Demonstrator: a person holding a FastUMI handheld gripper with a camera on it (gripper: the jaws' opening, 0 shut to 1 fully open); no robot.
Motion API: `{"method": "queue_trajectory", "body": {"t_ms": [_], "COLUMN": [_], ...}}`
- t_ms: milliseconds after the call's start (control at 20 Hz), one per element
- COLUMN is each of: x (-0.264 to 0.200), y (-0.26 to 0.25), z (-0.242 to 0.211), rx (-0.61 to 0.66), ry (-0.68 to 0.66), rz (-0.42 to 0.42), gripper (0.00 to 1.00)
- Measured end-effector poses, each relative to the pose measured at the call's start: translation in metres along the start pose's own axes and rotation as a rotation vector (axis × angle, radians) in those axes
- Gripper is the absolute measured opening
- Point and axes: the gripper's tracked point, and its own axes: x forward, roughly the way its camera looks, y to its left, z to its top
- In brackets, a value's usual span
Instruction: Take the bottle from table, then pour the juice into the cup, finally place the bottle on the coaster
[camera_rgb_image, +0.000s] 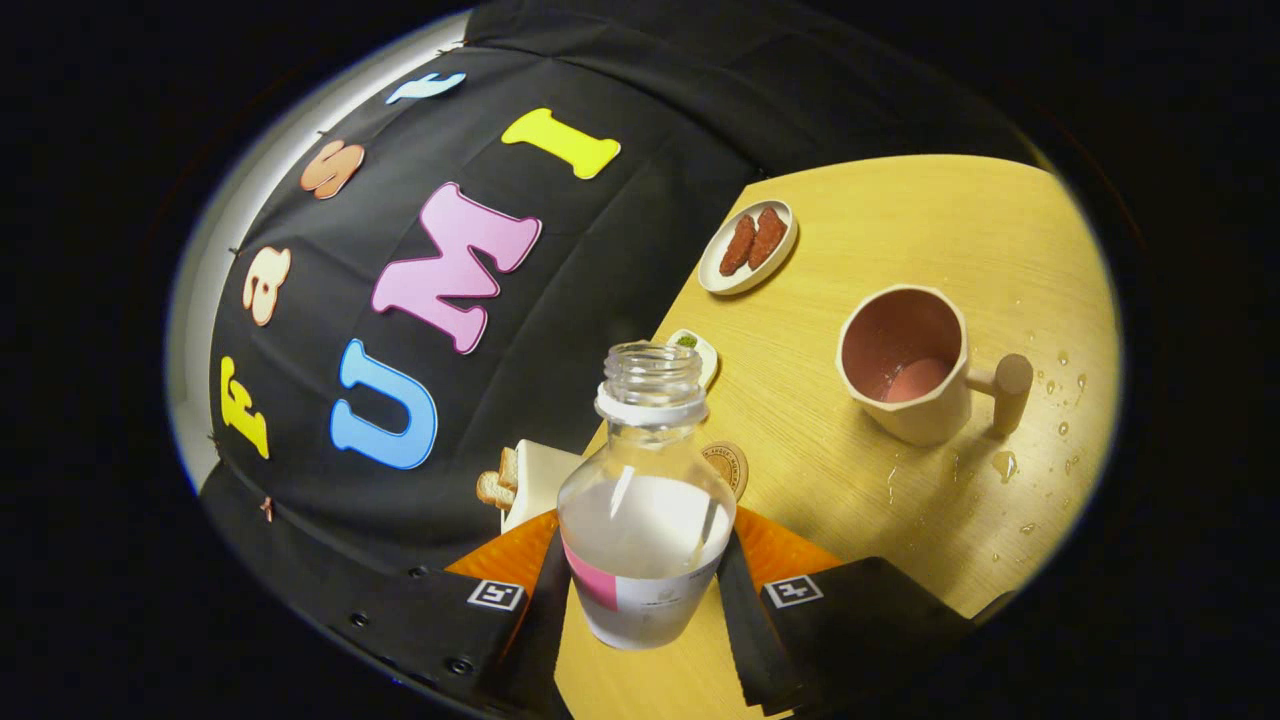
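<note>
Gripper view: I have the gripper (645, 580) closed on the bottle (645, 520), one finger pressing each side of its lower body, so the jaws stand about a bottle's width apart. The bottle is clear plastic, round-shouldered, narrowing to a threaded neck with a white ring; its cap is off and the mouth is open. Pale liquid fills the lower half, and a pink-and-white label wraps the base. The horizon is tilted, so I judge the bottle is held off the tabletop (900, 230), though I cannot see its underside. The cup (905, 365) stands well apart, beyond the fingers and to their right: faceted, cream outside, pinkish inside, with a wooden peg handle and some liquid already pooled in it. The coaster (727, 467) is a round, cork-like disc just behind the bottle, partly hidden by it. Risks as I see them: droplets already lie on the wood grain near the cup, so further tilting could spill more; smooth plastic could slip in a two-point grasp. Also a plate (747, 247) carrying two reddish pieces, and a small dish (697, 350).
</note>
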Motion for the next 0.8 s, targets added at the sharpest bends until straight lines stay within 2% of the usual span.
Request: {"method": "queue_trajectory", "body": {"t_ms": [250,600,800], "x": [0.008,0.015,0.027], "y": [-0.011,-0.039,-0.045], "z": [0.02,0.023,0.021], "rx": [0.156,0.359,0.456], "ry": [-0.001,-0.011,0.014], "rz": [0.005,-0.078,-0.096], "gripper": [0.72,0.72,0.72]}}
